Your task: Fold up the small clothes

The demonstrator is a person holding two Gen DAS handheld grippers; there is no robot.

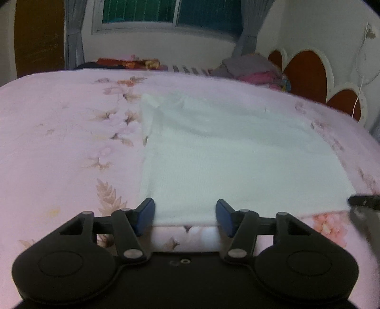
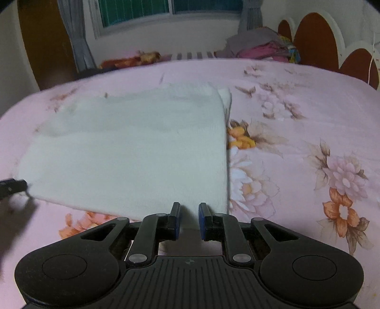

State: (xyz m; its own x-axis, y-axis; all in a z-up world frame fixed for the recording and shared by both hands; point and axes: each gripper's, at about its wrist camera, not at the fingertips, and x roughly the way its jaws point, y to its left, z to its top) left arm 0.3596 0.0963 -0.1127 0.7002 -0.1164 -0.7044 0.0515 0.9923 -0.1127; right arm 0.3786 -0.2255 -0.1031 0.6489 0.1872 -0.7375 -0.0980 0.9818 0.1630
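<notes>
A white garment [image 1: 237, 152] lies flat on the pink floral bedsheet [image 1: 59, 133], folded into a rough rectangle. My left gripper [image 1: 185, 215] is open, its blue-padded fingers astride the cloth's near left edge. In the right wrist view the same garment [image 2: 133, 152] fills the left half. My right gripper [image 2: 189, 219] is partly open with a narrow gap, its fingers over the cloth's near right corner. Whether either one touches the cloth is unclear. The tip of the right gripper shows at the right edge of the left wrist view [image 1: 363, 202], and the left gripper's tip at the left edge of the right wrist view [image 2: 11, 186].
A pile of grey and pink clothes [image 2: 258, 45] lies at the far end of the bed by the scalloped red and white headboard [image 2: 318, 35]. Orange-red bedding [image 1: 128, 63] lies at the far left edge. A curtained window [image 1: 166, 14] is behind.
</notes>
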